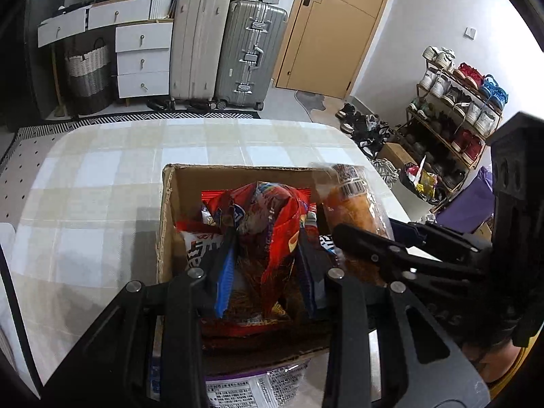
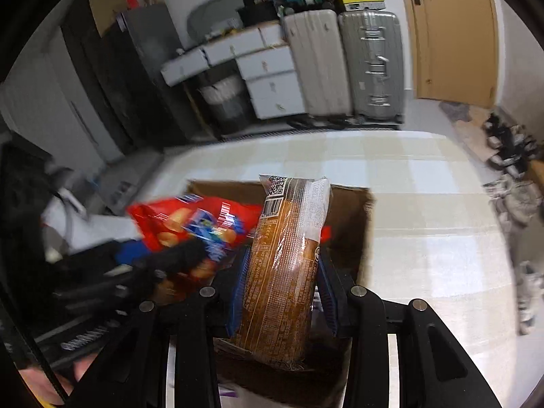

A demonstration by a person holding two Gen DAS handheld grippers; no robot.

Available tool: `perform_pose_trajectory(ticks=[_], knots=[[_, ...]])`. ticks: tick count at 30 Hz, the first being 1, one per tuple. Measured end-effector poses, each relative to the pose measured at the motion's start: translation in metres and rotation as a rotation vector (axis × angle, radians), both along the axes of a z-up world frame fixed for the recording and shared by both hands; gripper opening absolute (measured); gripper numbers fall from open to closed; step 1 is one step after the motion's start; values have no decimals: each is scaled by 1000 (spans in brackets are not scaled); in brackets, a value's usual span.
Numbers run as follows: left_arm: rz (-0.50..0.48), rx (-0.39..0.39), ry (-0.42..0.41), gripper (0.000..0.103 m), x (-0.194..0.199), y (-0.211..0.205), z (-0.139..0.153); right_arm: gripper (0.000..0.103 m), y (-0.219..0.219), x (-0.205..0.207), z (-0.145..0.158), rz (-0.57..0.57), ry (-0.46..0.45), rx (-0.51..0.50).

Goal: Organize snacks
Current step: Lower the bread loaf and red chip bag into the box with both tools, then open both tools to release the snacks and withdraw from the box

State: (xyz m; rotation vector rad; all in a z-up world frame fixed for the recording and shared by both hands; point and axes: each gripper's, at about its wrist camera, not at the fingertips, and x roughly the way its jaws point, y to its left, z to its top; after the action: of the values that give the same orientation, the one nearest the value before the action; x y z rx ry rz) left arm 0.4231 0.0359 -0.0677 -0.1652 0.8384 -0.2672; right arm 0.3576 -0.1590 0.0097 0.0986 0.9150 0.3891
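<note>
One box, two suitcases

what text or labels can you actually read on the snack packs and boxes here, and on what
No text reads clearly in either view.
Brown bread pack in the right gripper: barcode, QR code and fine print, too small.
Red snack bag in the left gripper: crumpled, blurred print.
White pack with red characters in the cardboard box: partly hidden, unreadable.
Label sheet under the box: too small.
</note>
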Motion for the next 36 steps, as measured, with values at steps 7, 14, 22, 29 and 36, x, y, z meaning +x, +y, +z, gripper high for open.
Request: perform_pose_trajectory(ticks=[7,14,22,29,36], knots=[[-21,-24,19,30,4,1,-15,38,1,3,-10,33,18,-22],[-20,-16,14,30,-2,1,-13,38,0,1,-7,36,17,-15],[-31,-3,-2,31,-13,1,-6,38,5,3,-9,33,27,-42],[-18,-7,-53,31,-27,8,12,38,5,-2,-3,37,0,-29],[-21,-3,-71,38,-41,6,24,38,-1,-10,7,25,-30,3]])
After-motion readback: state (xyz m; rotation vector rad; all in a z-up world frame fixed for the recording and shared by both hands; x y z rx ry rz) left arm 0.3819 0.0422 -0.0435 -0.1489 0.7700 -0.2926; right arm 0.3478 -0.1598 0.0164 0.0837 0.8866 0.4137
